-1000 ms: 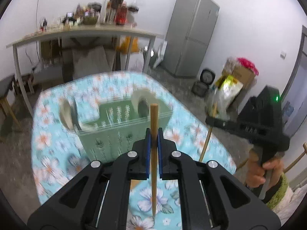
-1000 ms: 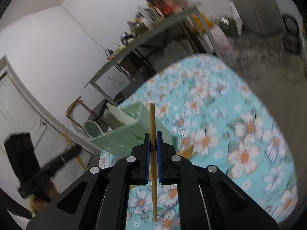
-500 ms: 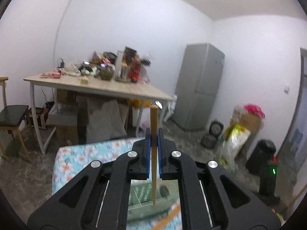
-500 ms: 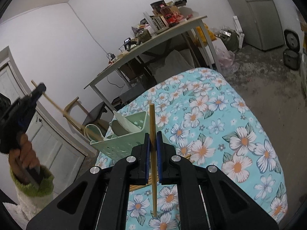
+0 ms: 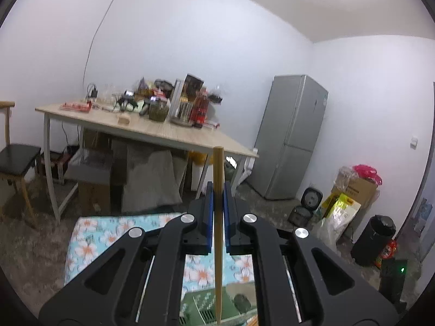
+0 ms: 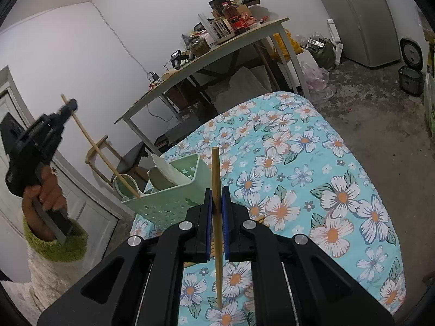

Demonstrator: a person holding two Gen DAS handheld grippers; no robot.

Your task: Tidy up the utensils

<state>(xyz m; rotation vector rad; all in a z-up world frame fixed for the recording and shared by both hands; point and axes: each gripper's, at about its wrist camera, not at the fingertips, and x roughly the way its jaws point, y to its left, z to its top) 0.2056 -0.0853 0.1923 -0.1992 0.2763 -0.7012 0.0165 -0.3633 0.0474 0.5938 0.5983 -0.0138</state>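
Note:
My left gripper [image 5: 216, 190] is shut on a wooden chopstick [image 5: 218, 244]. In the right wrist view the left gripper [image 6: 71, 106] is raised at the far left and its chopstick [image 6: 103, 153] slants down with the tip inside the green utensil basket [image 6: 168, 198]. My right gripper [image 6: 216, 198] is shut on a second wooden chopstick [image 6: 217, 231], held above the floral tablecloth [image 6: 312, 190] just right of the basket. The basket holds spoons and a white item. Its top [image 5: 206, 304] shows below the left gripper.
More chopsticks [image 6: 261, 218] lie on the cloth behind the right gripper. A cluttered wooden table [image 5: 152, 127], a chair [image 5: 16, 157] and a grey fridge [image 5: 293, 138] stand beyond the floral table. Boxes and bags [image 5: 350, 190] sit on the floor at the right.
My left gripper has risen and tilted up, so its view left the basket for the room, and its chopstick tip has gone into the basket. The right gripper has held nearly still.

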